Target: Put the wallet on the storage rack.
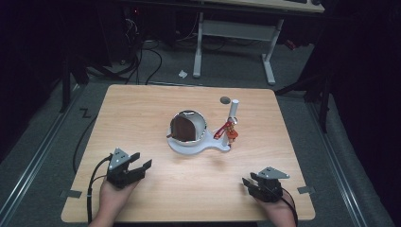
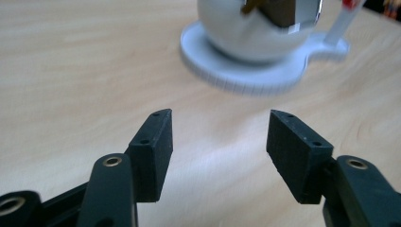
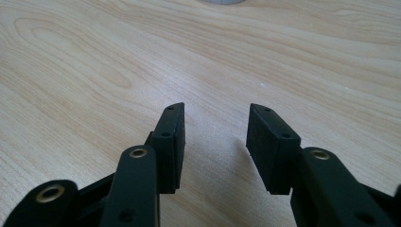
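A white flat base point(image 1: 208, 145) lies at the middle of the wooden table point(image 1: 142, 109). On it stands a shiny round bowl point(image 1: 188, 126) with a brown piece inside. Beside the bowl rises a white post point(image 1: 233, 109) carrying a red clamp point(image 1: 226, 130). My left gripper point(image 1: 143, 160) rests at the front left, open and empty, pointing towards the bowl point(image 2: 246, 33) and its base point(image 2: 246, 75); its jaws point(image 2: 220, 116) stand apart above bare wood. At the front right my right gripper point(image 1: 248, 178) is open with nothing between its jaws point(image 3: 216, 108).
A small dark round mark point(image 1: 225, 100) sits on the table behind the post. Beyond the far edge stands a white desk frame point(image 1: 234, 33), with cables on the grey floor point(image 1: 156, 56). Bare wood lies between the grippers and the base.
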Demonstrator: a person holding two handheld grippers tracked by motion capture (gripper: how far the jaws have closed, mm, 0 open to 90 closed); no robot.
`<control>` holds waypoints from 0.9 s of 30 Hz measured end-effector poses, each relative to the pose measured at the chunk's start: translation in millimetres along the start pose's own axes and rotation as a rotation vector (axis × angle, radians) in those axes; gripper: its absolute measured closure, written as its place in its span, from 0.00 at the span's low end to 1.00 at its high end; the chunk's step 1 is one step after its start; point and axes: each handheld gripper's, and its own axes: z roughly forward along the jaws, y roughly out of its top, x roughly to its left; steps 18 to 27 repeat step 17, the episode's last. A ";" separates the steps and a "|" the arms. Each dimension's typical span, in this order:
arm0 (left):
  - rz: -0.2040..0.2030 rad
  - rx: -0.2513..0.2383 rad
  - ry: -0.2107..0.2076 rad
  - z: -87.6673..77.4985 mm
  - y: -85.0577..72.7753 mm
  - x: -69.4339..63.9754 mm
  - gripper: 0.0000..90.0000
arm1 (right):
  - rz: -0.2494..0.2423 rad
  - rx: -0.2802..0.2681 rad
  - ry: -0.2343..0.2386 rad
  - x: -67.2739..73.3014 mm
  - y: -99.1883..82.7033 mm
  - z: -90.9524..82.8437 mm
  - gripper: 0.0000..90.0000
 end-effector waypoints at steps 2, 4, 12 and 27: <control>0.015 0.023 0.014 -6.3 -15.6 0.2 0.46 | 0.000 -0.004 0.003 0.8 0.1 -0.4 0.64; 0.013 0.037 0.017 -11.8 -27.5 0.1 0.46 | -0.011 -0.003 0.004 1.8 0.0 -0.4 0.64; 0.020 0.072 -0.003 -23.5 -39.6 -1.7 0.46 | -0.007 -0.006 0.001 3.0 0.1 -0.2 0.64; -0.001 0.079 -0.016 -20.6 -41.3 1.9 0.46 | -0.002 0.000 -0.004 2.7 -0.1 1.4 0.64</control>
